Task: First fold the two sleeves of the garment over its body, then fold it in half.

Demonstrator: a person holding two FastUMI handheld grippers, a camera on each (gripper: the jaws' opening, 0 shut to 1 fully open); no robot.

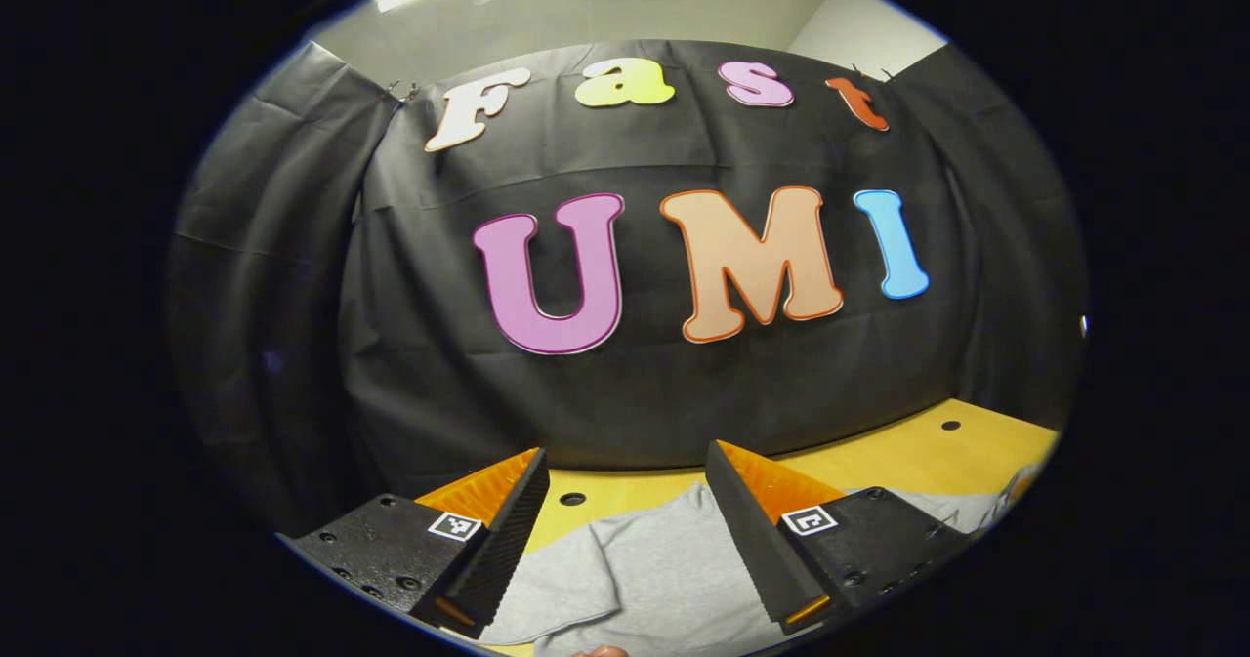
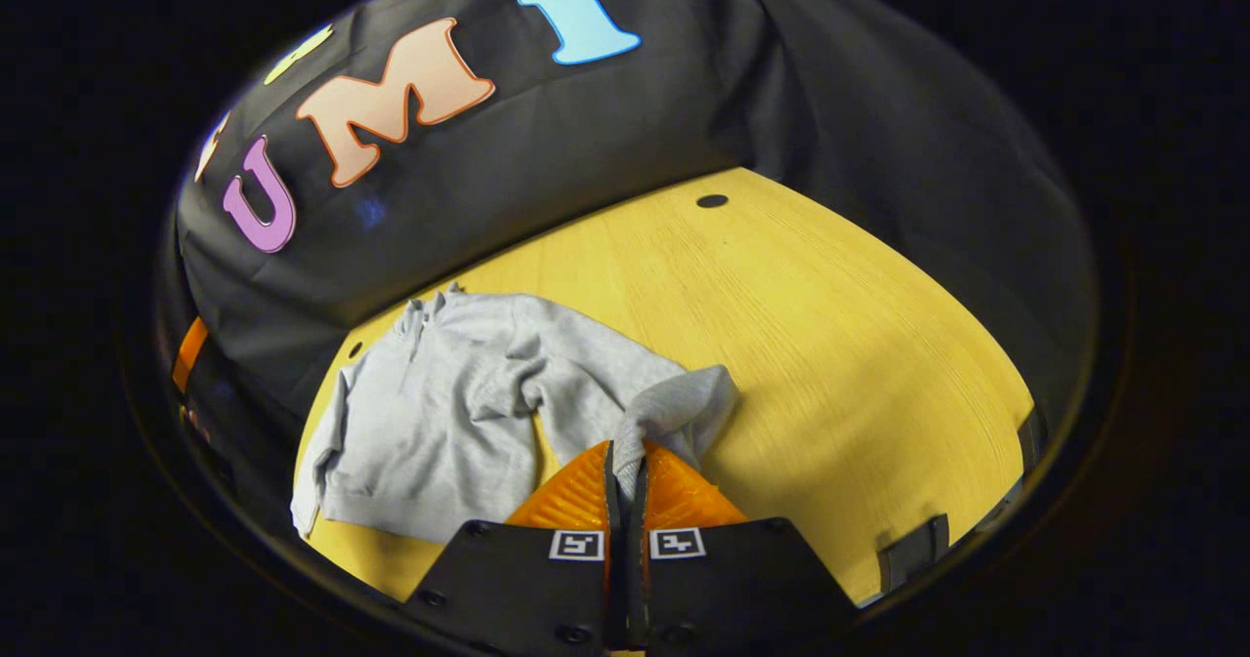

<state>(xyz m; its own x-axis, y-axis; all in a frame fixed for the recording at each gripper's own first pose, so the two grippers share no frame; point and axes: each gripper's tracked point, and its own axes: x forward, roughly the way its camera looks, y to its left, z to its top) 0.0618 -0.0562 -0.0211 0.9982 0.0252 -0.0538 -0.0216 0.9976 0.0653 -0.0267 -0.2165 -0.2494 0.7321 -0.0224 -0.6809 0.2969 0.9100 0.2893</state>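
Note:
A grey long-sleeved garment (image 2: 439,413) lies on the yellow table (image 2: 830,345), its collar toward the black wall. My right gripper (image 2: 625,467) is shut on the cuff end of one sleeve (image 2: 674,408), which is lifted and bunched above the table beside the body. In the left gripper view, part of the grey garment (image 1: 645,569) lies flat below and between the fingers. My left gripper (image 1: 625,530) is open above it, with nothing between its fingers.
The black cloth wall (image 2: 586,130) stands close behind the table. Small round holes (image 2: 712,201) dot the tabletop near the wall. Bare yellow table stretches to the right of the garment in the right gripper view.

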